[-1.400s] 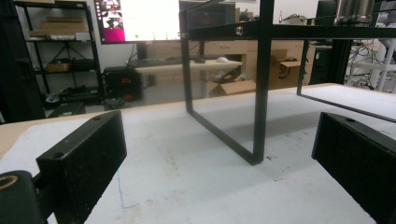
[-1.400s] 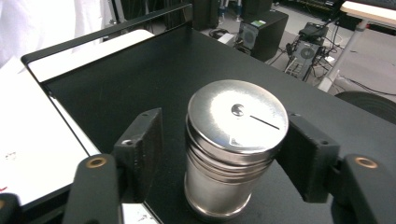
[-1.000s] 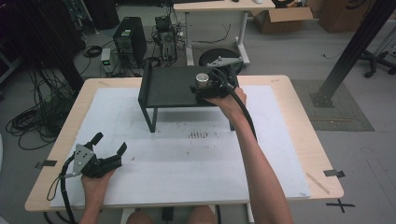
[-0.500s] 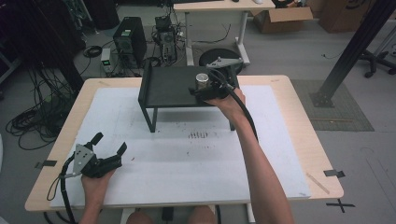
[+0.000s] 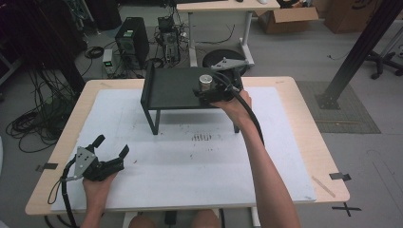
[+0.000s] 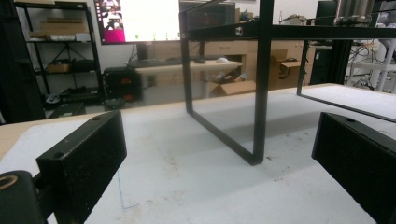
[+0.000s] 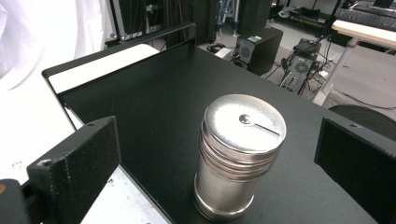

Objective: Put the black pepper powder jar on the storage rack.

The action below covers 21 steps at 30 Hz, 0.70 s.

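A silver metal shaker [image 7: 239, 156] stands upright on the black raised shelf [image 7: 159, 98], near its right end [image 5: 206, 82]. My right gripper [image 7: 217, 163] is open with a jaw on each side of the shaker and clear gaps between; in the high view it sits at the shelf's front right edge [image 5: 214, 92]. My left gripper [image 5: 111, 145] rests open on the white mat near the front left corner, nothing between its jaws. In the left gripper view [image 6: 219, 154] it faces the shelf's black legs [image 6: 259, 88].
The black shelf [image 5: 178, 88] stands on thin legs at the back middle of the white mat [image 5: 190, 161] covering the wooden table [image 5: 304, 123]. Cables trail from both grippers. Computers, cables and another desk lie on the floor beyond the far edge.
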{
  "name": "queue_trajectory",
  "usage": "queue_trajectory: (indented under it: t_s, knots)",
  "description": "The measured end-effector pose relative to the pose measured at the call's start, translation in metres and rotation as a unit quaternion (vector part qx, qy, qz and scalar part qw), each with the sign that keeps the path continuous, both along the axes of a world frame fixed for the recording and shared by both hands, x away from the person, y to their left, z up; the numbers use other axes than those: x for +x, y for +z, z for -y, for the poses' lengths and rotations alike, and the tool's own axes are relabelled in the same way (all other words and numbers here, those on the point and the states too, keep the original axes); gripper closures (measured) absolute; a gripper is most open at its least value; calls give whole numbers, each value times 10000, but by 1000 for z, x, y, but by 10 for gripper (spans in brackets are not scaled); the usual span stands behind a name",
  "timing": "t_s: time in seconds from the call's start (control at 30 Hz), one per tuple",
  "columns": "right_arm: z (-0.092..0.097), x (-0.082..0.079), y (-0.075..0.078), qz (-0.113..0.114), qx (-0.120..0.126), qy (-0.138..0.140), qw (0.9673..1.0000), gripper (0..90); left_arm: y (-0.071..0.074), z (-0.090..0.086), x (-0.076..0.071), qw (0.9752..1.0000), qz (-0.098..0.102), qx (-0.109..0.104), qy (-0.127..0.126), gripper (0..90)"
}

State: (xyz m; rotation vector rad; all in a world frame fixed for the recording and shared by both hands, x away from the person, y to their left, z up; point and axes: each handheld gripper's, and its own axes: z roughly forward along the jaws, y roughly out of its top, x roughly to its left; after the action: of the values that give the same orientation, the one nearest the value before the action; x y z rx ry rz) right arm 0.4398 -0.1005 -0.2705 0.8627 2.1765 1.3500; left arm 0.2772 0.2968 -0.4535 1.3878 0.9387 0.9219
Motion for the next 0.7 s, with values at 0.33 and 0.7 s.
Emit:
queue_trajectory:
  t_s: [0.33, 0.7]
  knots:
    - [6, -11, 7, 125, -26, -59, 9999, 1, 0, 0, 0, 10000, 2, -12, -1, 35]
    - [28, -42, 14, 450, 114, -173, 9988, 2, 0, 0, 0, 10000, -9, 2, -3, 35]
